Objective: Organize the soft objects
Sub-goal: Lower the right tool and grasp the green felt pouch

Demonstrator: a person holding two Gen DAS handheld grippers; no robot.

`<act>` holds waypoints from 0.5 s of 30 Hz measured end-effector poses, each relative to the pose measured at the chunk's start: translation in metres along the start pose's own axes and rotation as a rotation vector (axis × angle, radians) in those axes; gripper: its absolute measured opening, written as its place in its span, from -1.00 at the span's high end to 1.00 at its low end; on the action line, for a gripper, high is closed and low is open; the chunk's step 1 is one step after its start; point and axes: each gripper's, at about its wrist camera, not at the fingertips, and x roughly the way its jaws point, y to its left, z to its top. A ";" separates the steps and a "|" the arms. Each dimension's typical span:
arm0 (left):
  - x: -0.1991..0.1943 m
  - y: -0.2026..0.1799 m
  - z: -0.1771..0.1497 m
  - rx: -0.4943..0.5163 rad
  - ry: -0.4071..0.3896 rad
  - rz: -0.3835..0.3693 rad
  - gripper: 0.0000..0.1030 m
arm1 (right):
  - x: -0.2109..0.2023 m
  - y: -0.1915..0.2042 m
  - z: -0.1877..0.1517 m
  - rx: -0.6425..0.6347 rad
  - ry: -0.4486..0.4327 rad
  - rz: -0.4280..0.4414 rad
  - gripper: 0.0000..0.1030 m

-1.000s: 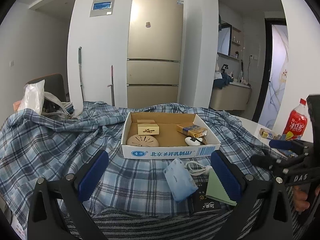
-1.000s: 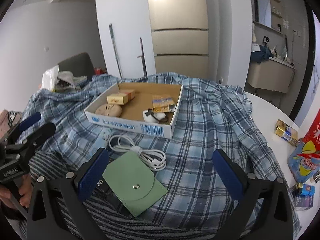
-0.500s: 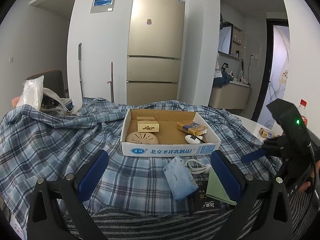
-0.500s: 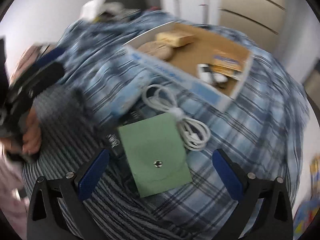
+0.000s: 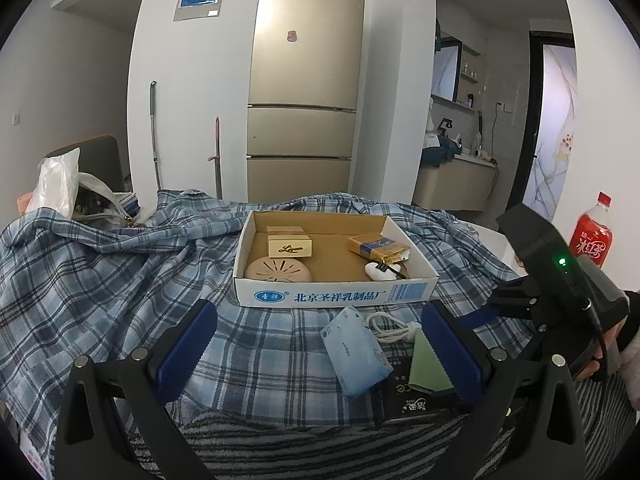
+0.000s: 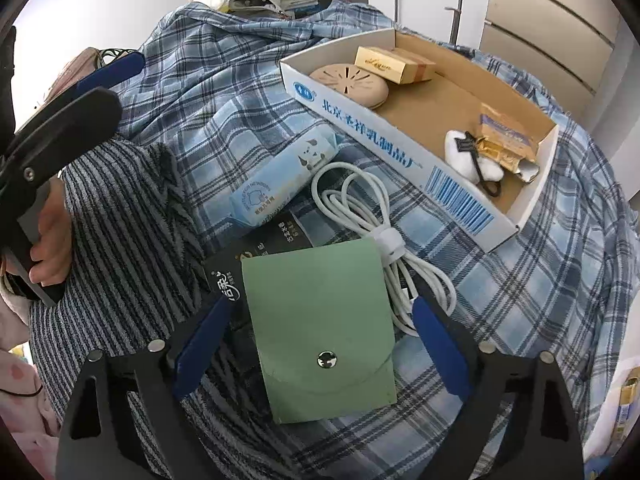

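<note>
Flat green snap-button pouch point(image 6: 320, 324) on blue plaid cloth point(image 6: 520, 292), over black packet point(image 6: 256, 256), between blue pads of right gripper point(image 6: 318, 340); jaws wide, untouched. Long axis runs away from camera, flap and snap at near end. Coiled white cable point(image 6: 360, 204) touching right edge. Pale blue tissue pack point(image 6: 280, 176) beyond, lying diagonally. Left gripper point(image 5: 320, 344) spread wide, empty.

Pouch point(image 6: 320, 320) lies before the box point(image 6: 400, 136), cable point(image 6: 360, 208) between them.
</note>
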 end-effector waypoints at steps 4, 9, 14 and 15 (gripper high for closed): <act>0.000 0.007 0.000 -0.031 0.001 -0.006 -1.00 | 0.003 -0.002 0.003 -0.011 0.006 0.020 -0.71; 0.000 0.003 0.000 -0.014 0.001 -0.001 -1.00 | 0.003 -0.005 0.003 -0.007 -0.002 0.044 -0.71; -0.001 0.000 0.000 0.001 -0.010 -0.001 -1.00 | -0.004 -0.003 0.002 0.004 -0.039 0.010 -0.37; -0.001 0.000 0.000 0.001 -0.009 -0.001 -1.00 | -0.007 -0.002 0.002 0.009 -0.053 -0.004 -0.37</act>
